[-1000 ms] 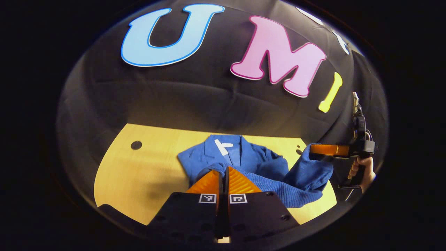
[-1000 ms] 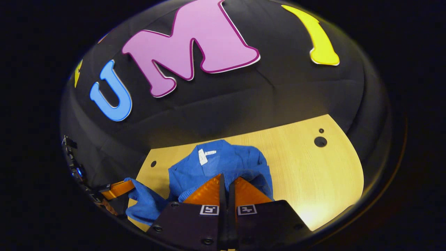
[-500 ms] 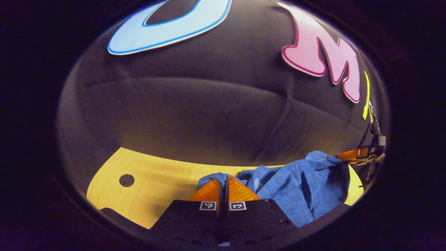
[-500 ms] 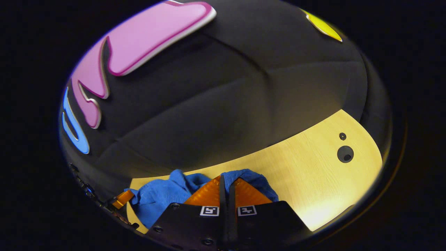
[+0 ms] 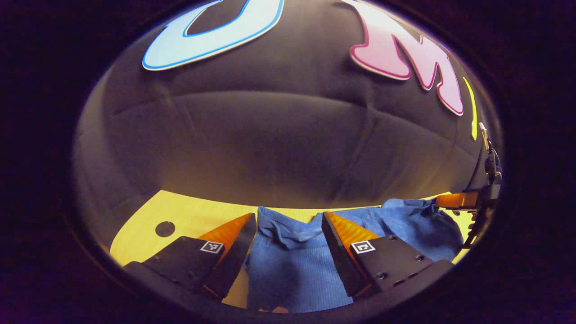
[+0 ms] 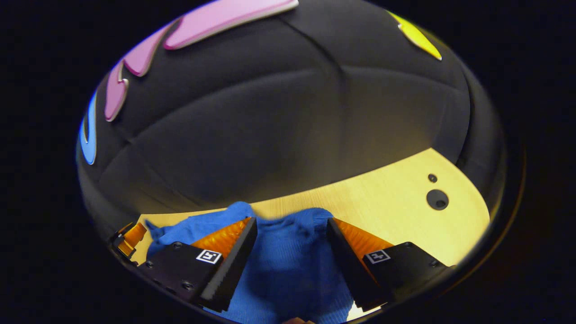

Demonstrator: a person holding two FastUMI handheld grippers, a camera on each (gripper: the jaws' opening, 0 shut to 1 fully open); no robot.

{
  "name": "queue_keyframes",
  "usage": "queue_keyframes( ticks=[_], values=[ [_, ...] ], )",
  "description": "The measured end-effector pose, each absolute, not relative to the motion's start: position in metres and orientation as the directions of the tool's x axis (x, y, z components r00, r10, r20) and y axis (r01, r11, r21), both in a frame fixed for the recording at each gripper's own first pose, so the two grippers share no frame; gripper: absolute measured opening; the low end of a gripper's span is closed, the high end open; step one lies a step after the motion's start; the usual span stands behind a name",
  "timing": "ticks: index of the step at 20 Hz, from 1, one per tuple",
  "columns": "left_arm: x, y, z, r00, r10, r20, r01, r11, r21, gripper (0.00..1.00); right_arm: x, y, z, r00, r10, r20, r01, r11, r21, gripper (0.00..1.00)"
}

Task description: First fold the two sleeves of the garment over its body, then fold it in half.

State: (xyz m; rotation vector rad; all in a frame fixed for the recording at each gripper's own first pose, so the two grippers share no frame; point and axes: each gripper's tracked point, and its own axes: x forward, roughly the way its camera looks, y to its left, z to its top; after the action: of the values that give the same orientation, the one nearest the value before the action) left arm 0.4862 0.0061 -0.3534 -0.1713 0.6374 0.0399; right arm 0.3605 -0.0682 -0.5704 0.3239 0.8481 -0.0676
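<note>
The blue knit garment [image 5: 292, 265] lies folded on the light wooden table [image 5: 193, 216], its rumpled far edge just ahead of me. My left gripper [image 5: 288, 220] stands open over it, fingers spread wide with cloth lying loose between them. In the right gripper view the same garment [image 6: 283, 261] lies under my right gripper [image 6: 290, 225], which is open as well, fingers apart on either side of the fabric. The right gripper [image 5: 454, 200] shows at the far right of the left gripper view, at the garment's other corner. The left gripper [image 6: 130, 236] shows at the lower left of the right gripper view.
The black cloth wall rises close behind the table's far edge. A round hole [image 5: 165, 228] is in the table to the left of the garment, and two holes [image 6: 436, 198] lie to its right. Bare tabletop [image 6: 391, 202] stretches to the right.
Both grippers have gone from shut on the garment's hem to open, letting the cloth drop onto the table at the far end. Before that they carried the hem forward over the collar.
</note>
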Motion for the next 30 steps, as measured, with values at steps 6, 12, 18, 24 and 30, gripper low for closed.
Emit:
queue_keyframes(
  ticks=[6,12,18,24,30],
  values=[
    [0.419,-0.012,-0.229,0.911,-0.084,-0.405,0.023,0.988,-0.153,0.85,0.308,-0.068,-0.402,0.879,-0.017,-0.476,0.096,0.985,0.142,0.98],
    [0.296,-0.023,-0.095,0.968,-0.182,-0.174,0.153,0.974,-0.169,0.8,0.21,-0.031,-0.24,0.978,-0.012,-0.208,0.011,1.0,-0.006,0.96],
    [0.135,-0.057,-0.043,0.954,-0.257,-0.154,0.215,0.945,-0.245,0.81,0.103,-0.012,-0.137,0.991,-0.043,-0.128,0.055,0.994,0.091,1.0],
    [0.027,-0.073,-0.035,0.959,-0.272,-0.077,0.248,0.939,-0.238,0.81,0.017,0.014,-0.065,1.0,0.02,-0.021,-0.021,1.0,-0.003,0.97],
    [-0.02,-0.053,-0.047,0.971,-0.165,-0.17,0.139,0.978,-0.156,0.82,-0.04,0.041,-0.067,0.992,0.074,-0.102,-0.069,0.996,0.054,0.93]
  ],
)
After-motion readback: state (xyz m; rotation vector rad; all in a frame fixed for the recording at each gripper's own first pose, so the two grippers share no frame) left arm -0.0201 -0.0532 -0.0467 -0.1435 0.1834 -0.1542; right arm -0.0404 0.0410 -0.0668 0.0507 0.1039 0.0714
